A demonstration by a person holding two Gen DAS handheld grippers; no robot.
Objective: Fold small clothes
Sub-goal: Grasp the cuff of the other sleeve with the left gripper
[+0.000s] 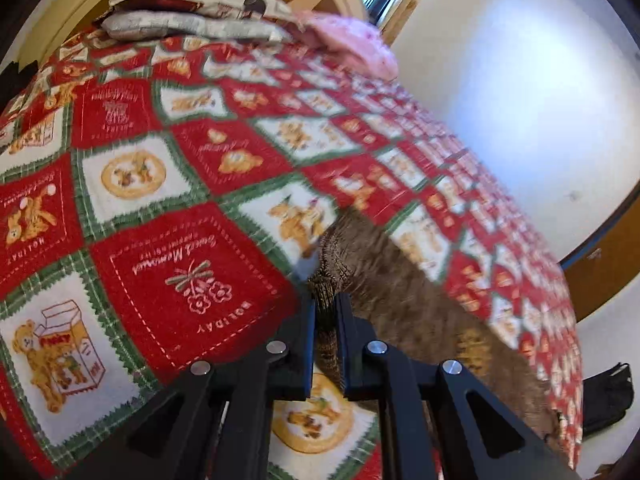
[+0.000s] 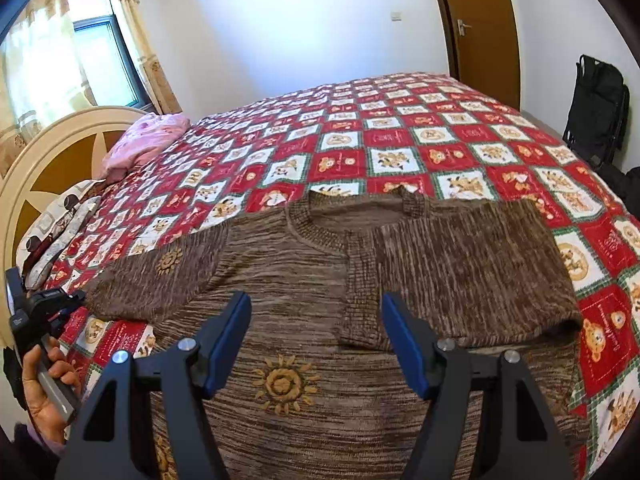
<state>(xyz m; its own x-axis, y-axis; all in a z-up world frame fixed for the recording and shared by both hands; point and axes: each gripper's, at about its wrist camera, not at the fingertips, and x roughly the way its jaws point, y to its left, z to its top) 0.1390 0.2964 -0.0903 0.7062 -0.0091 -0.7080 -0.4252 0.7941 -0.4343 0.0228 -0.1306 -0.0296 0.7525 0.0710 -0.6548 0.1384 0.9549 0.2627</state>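
A brown knitted sweater (image 2: 288,264) with yellow sun motifs lies flat on the patchwork quilt (image 2: 400,136). Its right sleeve (image 2: 460,264) is folded inward across the chest. My left gripper (image 1: 326,300) is shut on the ribbed cuff (image 1: 328,264) of the other sleeve, at the sweater's left end. In the right wrist view that left gripper (image 2: 76,300) shows at the far left, held by a hand (image 2: 44,392). My right gripper (image 2: 316,308) hovers open over the sweater's chest, with nothing pressed between its blue pads (image 2: 404,340).
Pillows (image 2: 60,232) and a pink cloth (image 2: 140,144) lie by the cream headboard (image 2: 52,152). A black bag (image 2: 596,112) stands beside the bed's far right corner, near a brown door (image 2: 480,20). The quilt stretches bare beyond the sweater.
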